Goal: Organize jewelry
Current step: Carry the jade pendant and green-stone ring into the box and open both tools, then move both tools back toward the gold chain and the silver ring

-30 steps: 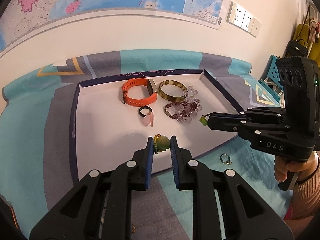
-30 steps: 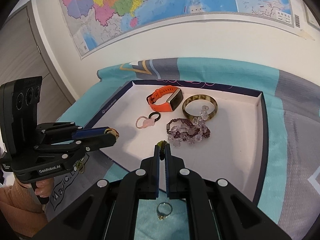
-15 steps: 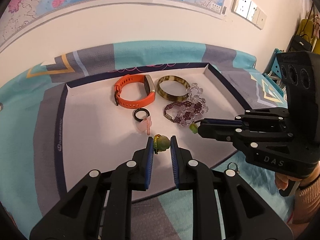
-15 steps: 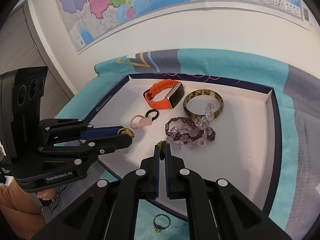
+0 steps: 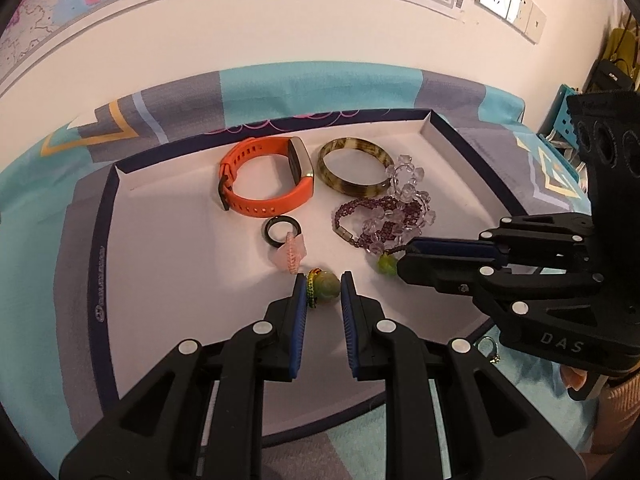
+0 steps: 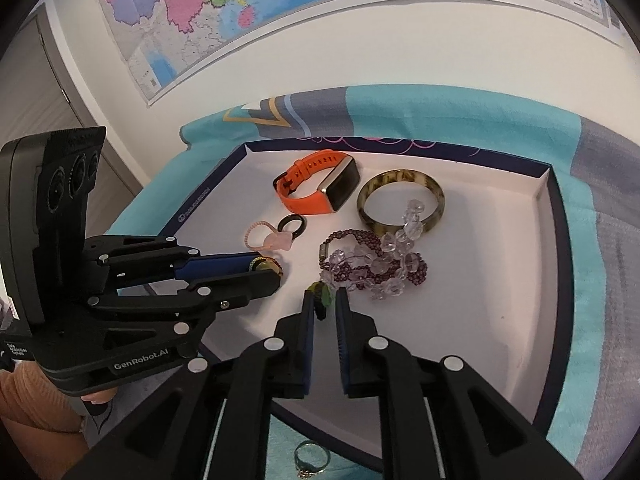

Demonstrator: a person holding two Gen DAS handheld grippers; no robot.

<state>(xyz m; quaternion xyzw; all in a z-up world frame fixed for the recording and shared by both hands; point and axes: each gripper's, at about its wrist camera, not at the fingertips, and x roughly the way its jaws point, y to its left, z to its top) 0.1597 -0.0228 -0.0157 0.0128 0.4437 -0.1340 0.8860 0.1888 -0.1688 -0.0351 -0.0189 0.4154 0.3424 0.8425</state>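
Over the white tray point(image 5: 120, 240), a green bead charm point(image 5: 326, 286) is clamped in the left tongs point(image 5: 324, 292). The right tongs point(image 6: 323, 304) have just been parting around a small green pendant point(image 6: 322, 298), which seems not yet dropped. Setting both down inside, clear of the purple bracelet point(image 6: 360, 268), is judged next.

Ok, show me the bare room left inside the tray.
Bare floor: left part of the tray, between its left wall and the orange watch; also the right side beyond the purple bead bracelet. Crowded: the centre-back, with watch, bangle, beads and black ring.

A home room: wall map point(image 6: 248, 12), wall sockets point(image 5: 508, 0), patterned cloth point(image 6: 400, 112) under a jewelry tray point(image 6: 554, 208).
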